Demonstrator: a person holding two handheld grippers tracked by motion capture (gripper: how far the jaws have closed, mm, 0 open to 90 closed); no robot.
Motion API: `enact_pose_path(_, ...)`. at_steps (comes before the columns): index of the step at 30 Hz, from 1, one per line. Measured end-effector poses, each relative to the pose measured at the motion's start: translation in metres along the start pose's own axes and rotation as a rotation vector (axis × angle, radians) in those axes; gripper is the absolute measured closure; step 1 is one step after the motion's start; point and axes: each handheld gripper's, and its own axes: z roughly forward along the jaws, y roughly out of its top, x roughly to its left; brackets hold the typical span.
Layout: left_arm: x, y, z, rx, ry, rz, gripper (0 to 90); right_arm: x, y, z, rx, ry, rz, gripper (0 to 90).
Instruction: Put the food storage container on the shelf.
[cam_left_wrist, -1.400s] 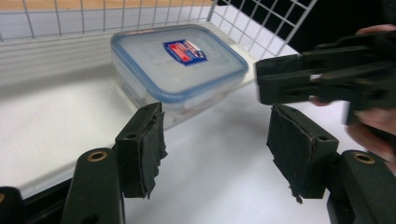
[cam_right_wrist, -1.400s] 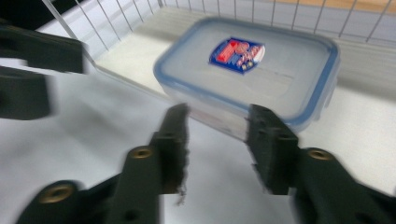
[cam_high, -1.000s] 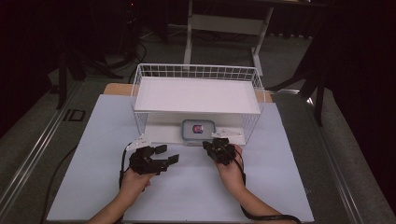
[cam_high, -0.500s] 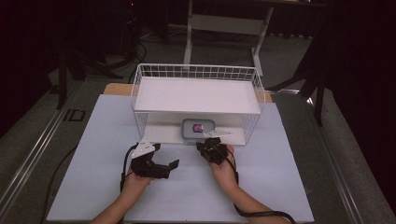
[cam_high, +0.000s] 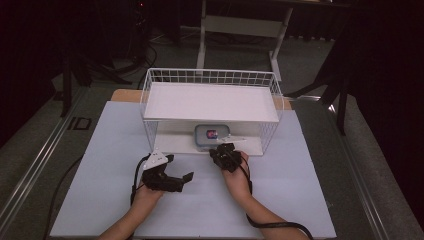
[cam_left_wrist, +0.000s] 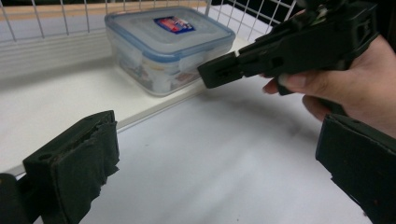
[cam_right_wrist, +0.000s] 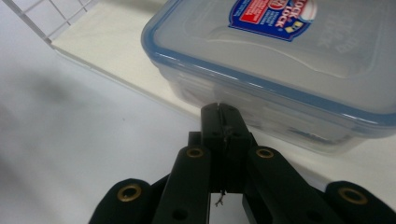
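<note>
The box (cam_high: 212, 137) sits on the rack's (cam_high: 210, 102) lower shelf, at its front edge. The right gripper (cam_right_wrist: 219, 112), clenched on nothing, noses up just before the box's front wall, likely to prod or hook it. The left gripper (cam_left_wrist: 210, 163), jaws just spread wide and empty, waits nearby to receive it

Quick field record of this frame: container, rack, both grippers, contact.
container: clear lidded box, blue seal, lid on, on rack's lower shelf
rack: white wire rack on the table
left gripper: jaws wide open, nothing between them
right gripper: shut, tip at the box's near side
contact: cannot tell
</note>
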Motion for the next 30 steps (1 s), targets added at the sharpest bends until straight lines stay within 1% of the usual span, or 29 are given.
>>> enact_pose_path(4, 0.001, 0.0, 0.001, 0.002, -0.005, -0.008, 0.5, 0.001, 0.003, 0.006, -0.002, -0.007, -0.003, 89.9)
enact_pose_path(9, 0.0, -0.001, 0.001, 0.002, -0.005, -0.001, 0.5, 0.003, 0.009, 0.012, -0.008, -0.023, -0.012, 89.9)
enact_pose_path(11, 0.0, -0.001, 0.001, 0.005, -0.009, -0.006, 0.5, 0.002, 0.011, 0.014, -0.01, -0.017, 0.008, 89.8)
enact_pose_path(13, 0.0, -0.001, 0.001, 0.0, -0.01, -0.009, 0.5, 0.002, 0.011, 0.014, -0.012, -0.018, 0.008, 89.8)
enact_pose_path(14, 0.0, -0.002, 0.001, 0.004, -0.01, -0.011, 0.5, 0.003, 0.012, 0.015, -0.01, -0.021, 0.006, 89.9)
enact_pose_path(15, 0.0, -0.002, 0.001, 0.005, -0.01, -0.013, 0.5, 0.003, 0.012, 0.016, -0.011, -0.031, -0.01, 89.8)
enact_pose_path(18, 0.0, -0.002, 0.001, 0.006, -0.012, -0.014, 0.5, 0.004, 0.015, 0.019, -0.01, -0.037, -0.014, 89.8)
enact_pose_path(20, -0.001, -0.002, 0.001, 0.004, -0.01, -0.01, 0.5, 0.005, 0.016, 0.021, -0.011, -0.037, -0.009, 89.8)
enact_pose_path(23, -0.001, -0.002, 0.001, 0.0, -0.021, -0.016, 0.5, 0.004, 0.018, 0.022, -0.011, -0.03, 0.011, 89.7)
enact_pose_path(26, -0.001, -0.002, 0.001, -0.006, -0.026, -0.019, 0.5, 0.005, 0.02, 0.024, -0.013, -0.04, -0.004, 89.7)
enact_pose_path(28, -0.001, -0.002, 0.001, -0.007, -0.027, -0.019, 0.5, 0.005, 0.02, 0.024, -0.015, -0.042, -0.006, 89.7)
enact_pose_path(30, -0.003, -0.002, 0.001, -0.009, -0.029, -0.009, 0.5, 0.003, 0.019, 0.025, -0.008, -0.04, 0.015, 89.7)
